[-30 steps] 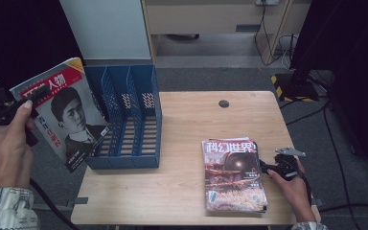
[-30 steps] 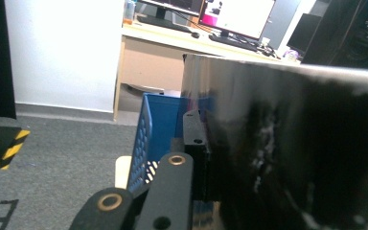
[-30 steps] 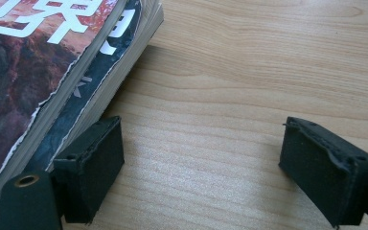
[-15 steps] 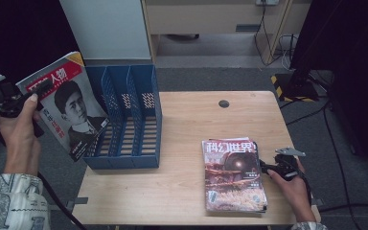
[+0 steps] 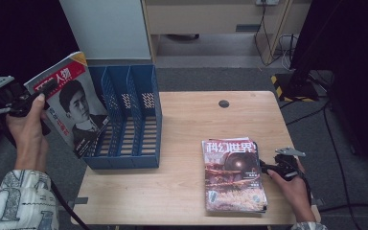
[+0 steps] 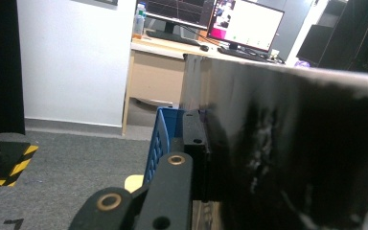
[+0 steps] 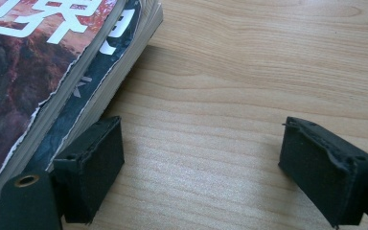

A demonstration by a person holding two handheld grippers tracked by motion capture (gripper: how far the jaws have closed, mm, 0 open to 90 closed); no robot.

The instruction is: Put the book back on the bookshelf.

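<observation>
Clamping my left claw [image 5: 45,89] on a portrait magazine [image 5: 72,103] beside the blue rack [image 5: 129,120]; my right claw [image 7: 199,167] rests apart by the stacked magazines [image 5: 234,175]

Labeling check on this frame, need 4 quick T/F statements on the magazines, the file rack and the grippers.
1. The left gripper is shut on the portrait magazine. True.
2. That magazine already stands inside the blue file rack. False: it is held tilted at the rack's left side.
3. The right gripper clamps the magazine stack. False: its fingers are open on the table beside the stack.
4. The stack lies flat, to the right of the rack. True.
</observation>
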